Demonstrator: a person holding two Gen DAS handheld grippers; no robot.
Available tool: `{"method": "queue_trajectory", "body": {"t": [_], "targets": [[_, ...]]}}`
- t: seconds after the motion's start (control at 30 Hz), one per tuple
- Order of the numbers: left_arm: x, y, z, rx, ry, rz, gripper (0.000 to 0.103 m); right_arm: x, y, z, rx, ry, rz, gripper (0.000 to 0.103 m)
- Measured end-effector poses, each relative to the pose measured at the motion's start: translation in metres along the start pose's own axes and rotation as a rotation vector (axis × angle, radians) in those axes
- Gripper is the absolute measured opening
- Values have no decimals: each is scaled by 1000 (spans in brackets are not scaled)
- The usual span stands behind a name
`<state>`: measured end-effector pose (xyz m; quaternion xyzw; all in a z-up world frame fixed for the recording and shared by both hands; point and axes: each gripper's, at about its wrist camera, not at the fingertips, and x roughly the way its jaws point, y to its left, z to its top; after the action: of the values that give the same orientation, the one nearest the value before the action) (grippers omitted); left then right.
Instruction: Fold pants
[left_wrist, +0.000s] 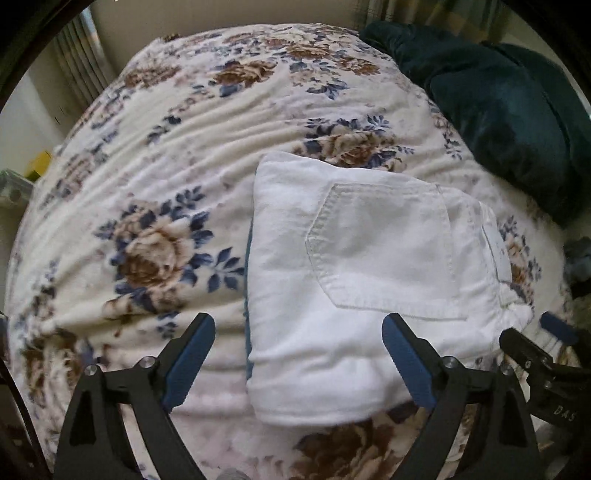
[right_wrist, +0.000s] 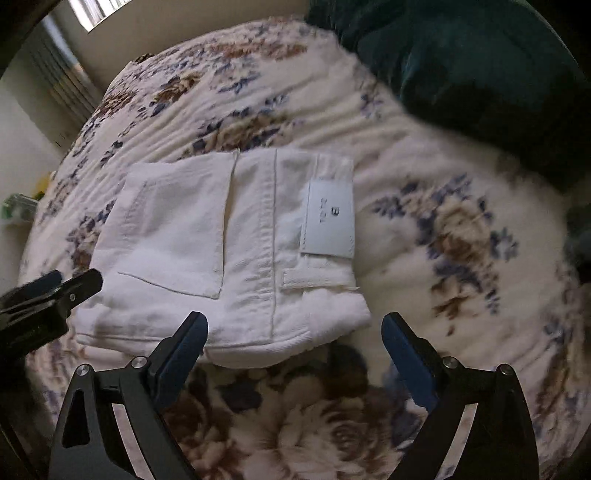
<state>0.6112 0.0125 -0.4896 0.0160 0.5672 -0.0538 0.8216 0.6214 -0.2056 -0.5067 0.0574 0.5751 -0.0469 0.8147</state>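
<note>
White pants (left_wrist: 369, 280) lie folded into a compact rectangle on the floral blanket (left_wrist: 166, 155), back pocket up. They also show in the right wrist view (right_wrist: 207, 251), with a white label patch (right_wrist: 328, 219) at the waistband. My left gripper (left_wrist: 299, 354) is open and empty, hovering over the near left part of the pants. My right gripper (right_wrist: 295, 350) is open and empty, just above the near right corner of the pants. The right gripper also shows at the right edge of the left wrist view (left_wrist: 546, 350). The left gripper shows at the left edge of the right wrist view (right_wrist: 55, 291).
A dark teal blanket (left_wrist: 498, 99) is bunched at the far right of the bed, also in the right wrist view (right_wrist: 480, 74). A radiator (left_wrist: 79, 62) and wall stand beyond the far left. A blue fabric edge (left_wrist: 248, 258) peeks out under the pants' left side.
</note>
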Motion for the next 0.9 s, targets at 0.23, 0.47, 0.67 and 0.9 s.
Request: {"method": "queue_trajectory", "body": {"t": [0.23, 0.47, 0.67, 0.9], "targets": [[-32, 2, -11, 13, -21, 36, 93, -52, -5, -39, -1, -7, -51, 97], [-95, 10, -27, -3, -73, 31, 93, -123, -3, -63, 34, -63, -58, 97], [-159, 9, -53, 3, -112, 19, 93, -199, 1, -96, 61, -109, -75, 97], [-258, 3, -91, 29, -163, 13, 93, -316, 9, -148, 61, -176, -121, 97]]}}
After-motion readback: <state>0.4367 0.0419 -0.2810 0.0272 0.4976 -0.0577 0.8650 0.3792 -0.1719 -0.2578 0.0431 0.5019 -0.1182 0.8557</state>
